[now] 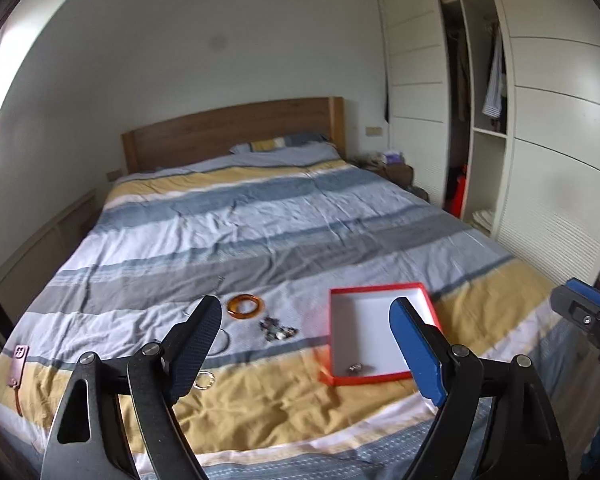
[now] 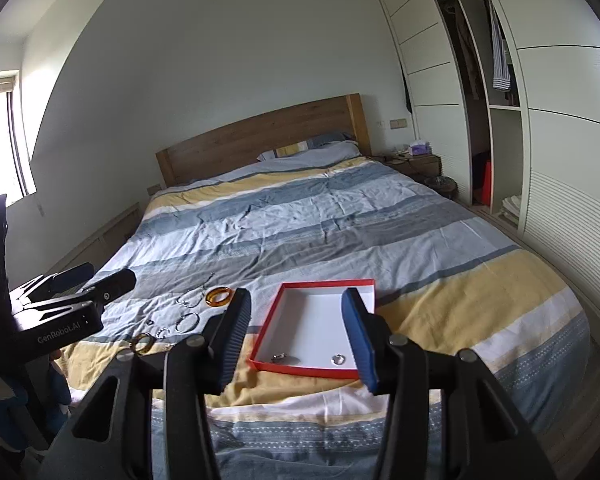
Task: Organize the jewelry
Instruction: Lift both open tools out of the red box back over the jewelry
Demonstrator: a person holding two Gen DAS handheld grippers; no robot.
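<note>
Bedroom, striped quilt beneath both tools. Ahead of right gripper, jaws released and empty: red box with two small pieces. Left gripper likewise released; amber bangle just beyond its jaws. Likely next: reach, pinch bangle, carry boxward.

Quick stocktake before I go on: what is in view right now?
red box: 1, red rim, white inside, on bed near foot
small silver pieces: 2, inside box
amber bangle: 1, orange, on bed left of box
silver hoops and chain: several, on bed beside bangle
beaded piece: 1, dark, between bangle and box
bed: 1, striped blue, yellow, grey
wardrobe: 1, white, right wall
left gripper: jaws open, empty
right gripper: jaws open, empty
</note>
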